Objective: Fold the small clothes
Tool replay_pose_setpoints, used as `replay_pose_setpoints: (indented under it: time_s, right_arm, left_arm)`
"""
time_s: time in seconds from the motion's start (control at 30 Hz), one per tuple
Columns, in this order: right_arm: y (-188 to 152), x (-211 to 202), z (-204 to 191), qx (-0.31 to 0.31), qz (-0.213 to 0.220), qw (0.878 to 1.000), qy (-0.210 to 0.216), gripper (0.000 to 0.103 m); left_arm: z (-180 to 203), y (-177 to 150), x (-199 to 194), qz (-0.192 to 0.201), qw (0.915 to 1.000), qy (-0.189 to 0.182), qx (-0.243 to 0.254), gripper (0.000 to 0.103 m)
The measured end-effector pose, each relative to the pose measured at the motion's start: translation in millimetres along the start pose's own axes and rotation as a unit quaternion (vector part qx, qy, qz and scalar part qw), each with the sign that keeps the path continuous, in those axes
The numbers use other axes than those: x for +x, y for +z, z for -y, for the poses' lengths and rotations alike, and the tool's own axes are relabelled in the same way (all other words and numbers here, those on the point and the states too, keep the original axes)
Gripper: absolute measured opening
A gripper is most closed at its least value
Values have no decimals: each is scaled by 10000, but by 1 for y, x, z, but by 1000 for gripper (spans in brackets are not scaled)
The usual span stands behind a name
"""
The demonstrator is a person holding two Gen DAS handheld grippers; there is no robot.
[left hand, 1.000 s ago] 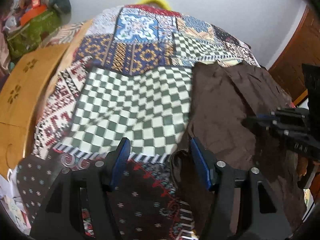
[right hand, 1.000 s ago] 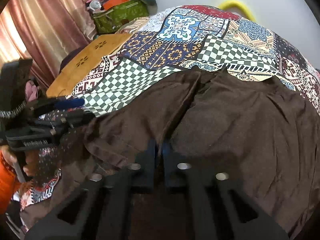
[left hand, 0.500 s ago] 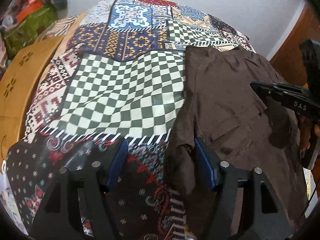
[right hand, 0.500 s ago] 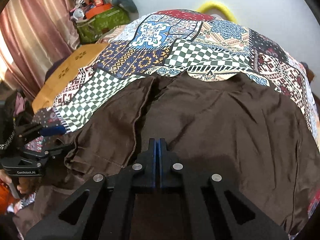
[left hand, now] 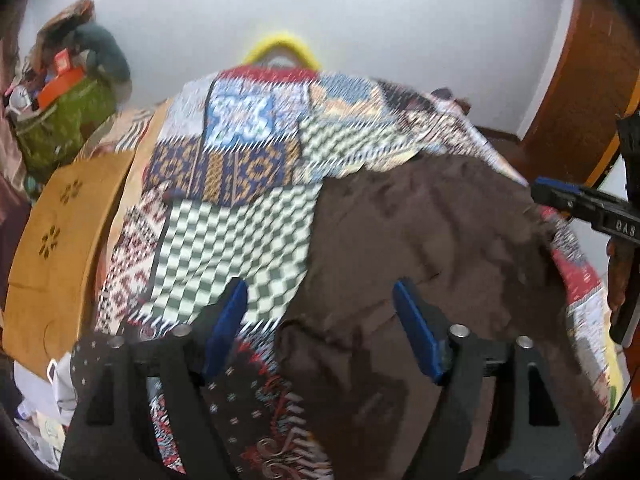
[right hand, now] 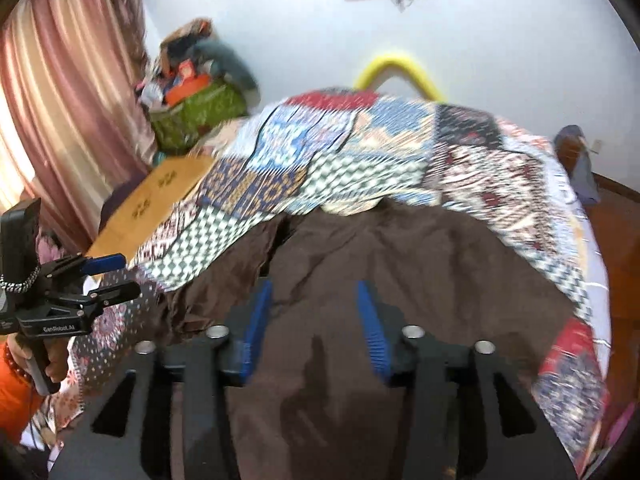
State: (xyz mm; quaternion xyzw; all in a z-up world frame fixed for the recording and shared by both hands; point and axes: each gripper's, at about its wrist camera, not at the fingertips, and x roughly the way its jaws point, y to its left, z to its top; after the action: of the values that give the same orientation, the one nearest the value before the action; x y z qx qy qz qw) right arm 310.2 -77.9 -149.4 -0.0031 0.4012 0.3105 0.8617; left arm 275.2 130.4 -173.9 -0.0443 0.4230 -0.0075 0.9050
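Observation:
A dark brown garment [left hand: 432, 248] [right hand: 400, 264] lies spread on the patchwork bedspread [left hand: 224, 232] [right hand: 360, 152]. My left gripper [left hand: 320, 292] hovers above the garment's left edge, its blue-padded jaws opening wide with nothing pinched between them. My right gripper [right hand: 314, 292] hangs over the middle of the garment, its jaws opening, clear of the cloth. From the right wrist view the left gripper [right hand: 116, 274] shows at the far left in a hand. In the left wrist view the right gripper's fingertip [left hand: 552, 192] pokes in from the right.
A wooden board [left hand: 60, 240] runs along the bed's left side. A green bag with clutter [left hand: 60, 120] and a pink curtain [right hand: 60, 100] stand at the far left. A yellow hoop [right hand: 396, 68] leans on the white wall. A wooden door [left hand: 592, 100] is at right.
Both grippers have lifted away from the garment. The right gripper, shut before, has opened. The left one has spread wider. The garment's folded-over left part lies flatter.

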Motion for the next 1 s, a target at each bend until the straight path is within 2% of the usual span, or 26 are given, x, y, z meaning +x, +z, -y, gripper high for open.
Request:
replay_pose_setpoints:
  time_s: [0.07,0.23,0.47,0.57,0.67,0.93,1.0]
  right_arm:
    - [-2,-17,14,74,117,9998,-138,45]
    - [-11,-44,54,204,241,9978,-590,45]
    - [-31,-43,128,771,78,9904,-1143,45]
    - [-35,-32,154,1080,-77,9875,-1142,45]
    - [-34,-20,173,1280,-129,9853,-1127,45]
    - [-25,13,194,1464,-269,9806,-1277,45]
    - [-29,14,199,1683,-164,9788,-1159,35]
  left_arm:
    - [8,10,-3,112,9999,-68,-38,85]
    - [32,31,4,171,9997,-162,-93,88]
    - [61,50,52,-83,9999,-56,31,88]
    - [63,49,75,-277,9996,-97,23,88]
    - [63,44,100,-476,9988,17,69,88]
    - [56,32,131,-760,9971,-81,-14,88]
    - [57,30,131,-749,9972,-59,52,88]
